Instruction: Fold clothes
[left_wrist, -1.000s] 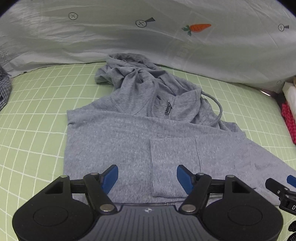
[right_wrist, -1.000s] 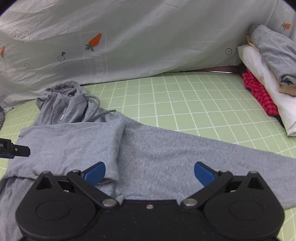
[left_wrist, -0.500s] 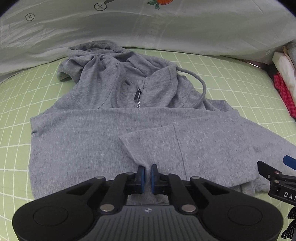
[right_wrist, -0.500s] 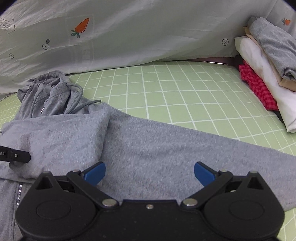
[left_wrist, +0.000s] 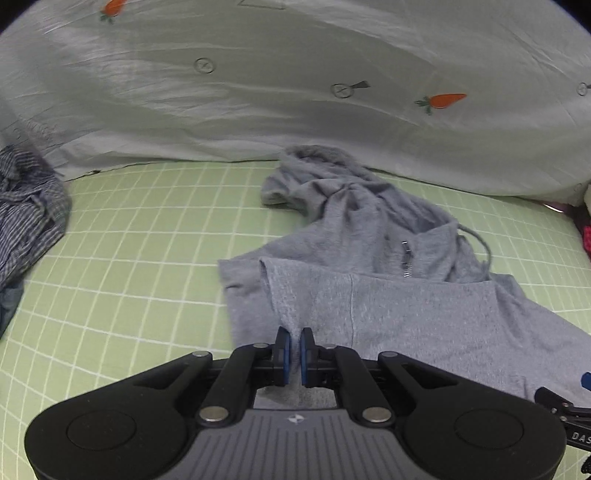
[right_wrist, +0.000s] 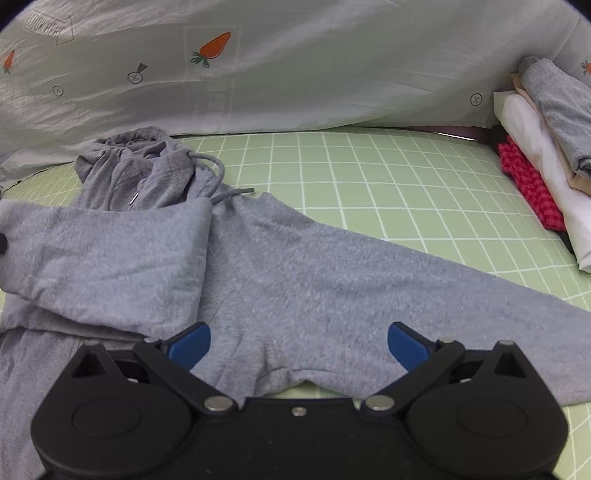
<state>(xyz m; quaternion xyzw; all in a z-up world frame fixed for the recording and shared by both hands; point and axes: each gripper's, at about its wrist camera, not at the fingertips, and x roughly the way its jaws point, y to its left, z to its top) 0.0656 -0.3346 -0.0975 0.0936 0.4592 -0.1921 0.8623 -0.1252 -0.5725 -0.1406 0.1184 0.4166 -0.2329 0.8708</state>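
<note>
A grey zip hoodie (left_wrist: 388, 306) lies on the green grid mat, its hood toward the back sheet. My left gripper (left_wrist: 294, 356) is shut on the cuff end of the hoodie's folded sleeve and holds it raised over the body. In the right wrist view the hoodie (right_wrist: 295, 280) has one sleeve (right_wrist: 107, 258) folded across the chest and the other sleeve (right_wrist: 461, 295) stretched out to the right. My right gripper (right_wrist: 298, 341) is open, its blue pads just over the hoodie's near edge.
A stack of folded clothes (right_wrist: 546, 158) in grey, white and red stands at the right edge. A blue striped garment (left_wrist: 26, 218) lies heaped at the left. A white sheet with carrot prints (left_wrist: 295, 92) hangs behind the mat (left_wrist: 129, 266).
My left gripper went from open to shut on the sleeve, then carried it left and up. My right gripper stayed open and moved slightly closer to the hoodie.
</note>
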